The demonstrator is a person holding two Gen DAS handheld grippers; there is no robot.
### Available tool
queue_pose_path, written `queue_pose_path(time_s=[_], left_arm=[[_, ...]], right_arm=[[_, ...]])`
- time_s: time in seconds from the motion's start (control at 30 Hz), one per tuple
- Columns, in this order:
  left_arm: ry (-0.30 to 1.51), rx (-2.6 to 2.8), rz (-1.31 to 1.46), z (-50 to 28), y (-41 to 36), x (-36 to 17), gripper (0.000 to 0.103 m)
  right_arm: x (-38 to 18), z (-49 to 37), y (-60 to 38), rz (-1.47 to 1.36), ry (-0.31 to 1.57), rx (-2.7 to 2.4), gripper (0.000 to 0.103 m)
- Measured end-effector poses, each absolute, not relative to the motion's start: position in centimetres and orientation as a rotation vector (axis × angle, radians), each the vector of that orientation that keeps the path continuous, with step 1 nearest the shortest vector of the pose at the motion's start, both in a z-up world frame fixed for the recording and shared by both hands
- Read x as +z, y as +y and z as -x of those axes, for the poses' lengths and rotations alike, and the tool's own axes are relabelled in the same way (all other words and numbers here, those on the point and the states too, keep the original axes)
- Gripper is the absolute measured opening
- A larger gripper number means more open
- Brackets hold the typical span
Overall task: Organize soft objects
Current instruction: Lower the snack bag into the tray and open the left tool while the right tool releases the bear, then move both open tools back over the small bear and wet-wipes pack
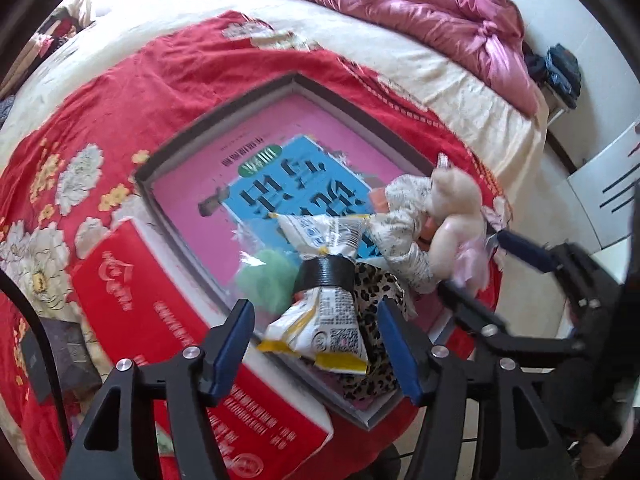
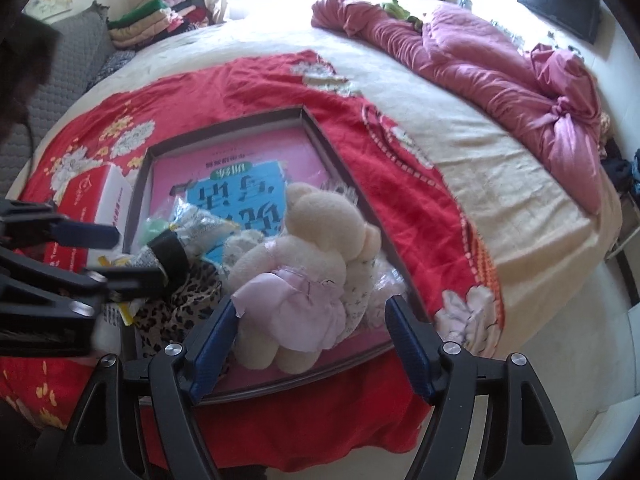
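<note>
While both grippers are hovering at the near edge of the bed, the shallow dark-rimmed tray (image 1: 224,108) is lying on the red floral blanket (image 1: 120,92) with the soft things heaped in its near corner. The left gripper (image 1: 316,340) is holding its blue-padded fingers (image 1: 232,340) spread, one on each side of the near end of a crinkled snack packet (image 1: 320,332) (bound round the middle with black tape (image 1: 326,276)); no contact is showing. Beside the packet a green fluffy ball (image 1: 264,276) is sitting to its left, and a leopard-print cloth (image 1: 372,296) is lying under it. The right gripper (image 2: 312,340) is likewise spreading its fingers (image 2: 408,340) around a cream plush bear (image 2: 320,236) in a pink dress; the bear is resting between them, apparently untouched, on a white patterned cloth (image 2: 360,288) at the tray's near right. A red carton (image 1: 168,320) is abutting the tray's left rim. A crumpled pink quilt (image 2: 500,76) is lying far right on the bed, and folded clothes (image 2: 160,20) are stacked far left.
</note>
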State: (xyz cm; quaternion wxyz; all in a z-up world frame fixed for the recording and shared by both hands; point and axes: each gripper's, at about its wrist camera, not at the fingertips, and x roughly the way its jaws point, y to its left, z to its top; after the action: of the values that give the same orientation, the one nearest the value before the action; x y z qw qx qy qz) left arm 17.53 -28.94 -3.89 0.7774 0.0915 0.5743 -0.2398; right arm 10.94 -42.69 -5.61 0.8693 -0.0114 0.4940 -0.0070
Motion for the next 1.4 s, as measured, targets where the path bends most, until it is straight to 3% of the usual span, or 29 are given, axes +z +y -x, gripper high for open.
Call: queue_pose_path(time_s=[0.33, 0.73, 1.4], left_arm=[[1.152, -0.461, -0.138, -17.0, -24.6, -0.2, 0.071], [1.086, -0.384, -0.109, -14.4, -19.5, 2.4, 0.076], [1.073, -0.202, 0.006, -11.7, -5.2, 3.0, 0.076]], right_arm=[[-4.9, -10.1, -40.0, 0.062, 1.021, 0.037, 0.076], [0.7, -8.0, -36.0, 0.076, 0.895, 0.096, 0.077], [3.2, -6.7, -22.6, 0.229, 0.858, 0.328, 0.077]])
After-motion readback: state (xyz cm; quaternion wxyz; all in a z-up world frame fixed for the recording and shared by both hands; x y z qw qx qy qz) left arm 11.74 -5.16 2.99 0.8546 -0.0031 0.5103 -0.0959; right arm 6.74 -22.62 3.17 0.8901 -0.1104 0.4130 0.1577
